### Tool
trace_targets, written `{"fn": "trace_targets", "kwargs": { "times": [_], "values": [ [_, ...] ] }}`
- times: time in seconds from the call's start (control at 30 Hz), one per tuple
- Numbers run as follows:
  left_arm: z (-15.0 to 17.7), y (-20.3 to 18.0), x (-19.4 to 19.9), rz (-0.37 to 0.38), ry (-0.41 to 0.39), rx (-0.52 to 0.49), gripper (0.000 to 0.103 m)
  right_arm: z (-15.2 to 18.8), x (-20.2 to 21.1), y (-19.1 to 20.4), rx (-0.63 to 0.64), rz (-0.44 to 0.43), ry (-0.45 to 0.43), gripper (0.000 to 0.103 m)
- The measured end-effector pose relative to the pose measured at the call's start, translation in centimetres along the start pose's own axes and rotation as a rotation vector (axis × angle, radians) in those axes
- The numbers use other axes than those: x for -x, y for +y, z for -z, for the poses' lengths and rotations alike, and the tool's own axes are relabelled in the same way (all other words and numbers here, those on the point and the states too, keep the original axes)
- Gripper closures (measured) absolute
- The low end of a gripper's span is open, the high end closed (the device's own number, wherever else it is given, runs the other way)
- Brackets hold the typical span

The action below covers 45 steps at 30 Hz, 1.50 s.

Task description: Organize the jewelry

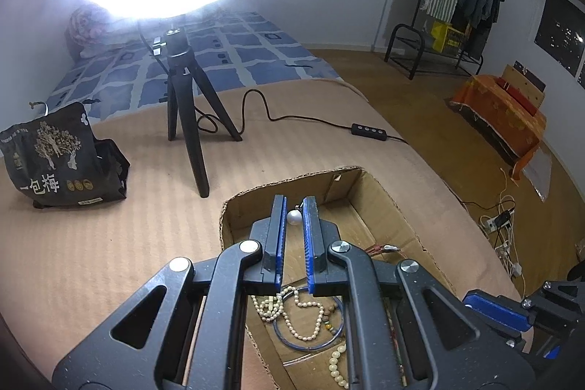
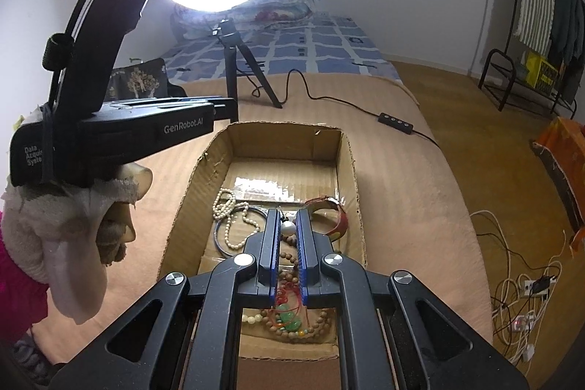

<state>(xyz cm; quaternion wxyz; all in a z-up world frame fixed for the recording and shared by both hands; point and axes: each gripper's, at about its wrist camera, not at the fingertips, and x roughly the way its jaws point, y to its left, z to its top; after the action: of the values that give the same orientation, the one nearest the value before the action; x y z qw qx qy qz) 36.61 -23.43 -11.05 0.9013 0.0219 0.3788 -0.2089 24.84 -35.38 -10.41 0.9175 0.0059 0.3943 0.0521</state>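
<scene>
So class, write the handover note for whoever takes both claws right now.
Left claw: shut on a small white pearl piece, held over the open brown cardboard box.
Right claw: shut on a second white pearl piece, also over the box.
In the box: cream pearl necklace, thin blue hoop, brown wooden bead string, green pendant on red cord, red curved cuff.
Done: both pearls picked up.
Left: probably place the pearls together; the rest lies in a loose, overlapping heap.
</scene>
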Motion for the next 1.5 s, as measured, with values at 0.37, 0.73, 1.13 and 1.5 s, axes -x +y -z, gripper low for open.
{"fn": "trace_targets", "kwargs": {
  "times": [0.37, 0.73, 1.13, 1.5],
  "values": [
    [0.0, -0.2, 0.6, -0.011, -0.018, -0.009, 0.048, 0.0, -0.6, 0.1, -0.001, 0.021, 0.018, 0.064],
    [-0.1, -0.4, 1.4, -0.036, -0.038, -0.018, 0.024, 0.1, -0.4, 0.1, 0.003, 0.058, 0.007, 0.026],
    [0.0, -0.3, 4.6, -0.053, -0.066, -0.031, 0.024, 0.1, 1.3, 0.2, -0.007, 0.070, -0.023, 0.026],
    [0.3, 0.1, 12.1, -0.070, -0.153, -0.049, 0.024, 0.2, 5.3, 0.6, -0.014, 0.103, -0.088, 0.026]
  ]
}}
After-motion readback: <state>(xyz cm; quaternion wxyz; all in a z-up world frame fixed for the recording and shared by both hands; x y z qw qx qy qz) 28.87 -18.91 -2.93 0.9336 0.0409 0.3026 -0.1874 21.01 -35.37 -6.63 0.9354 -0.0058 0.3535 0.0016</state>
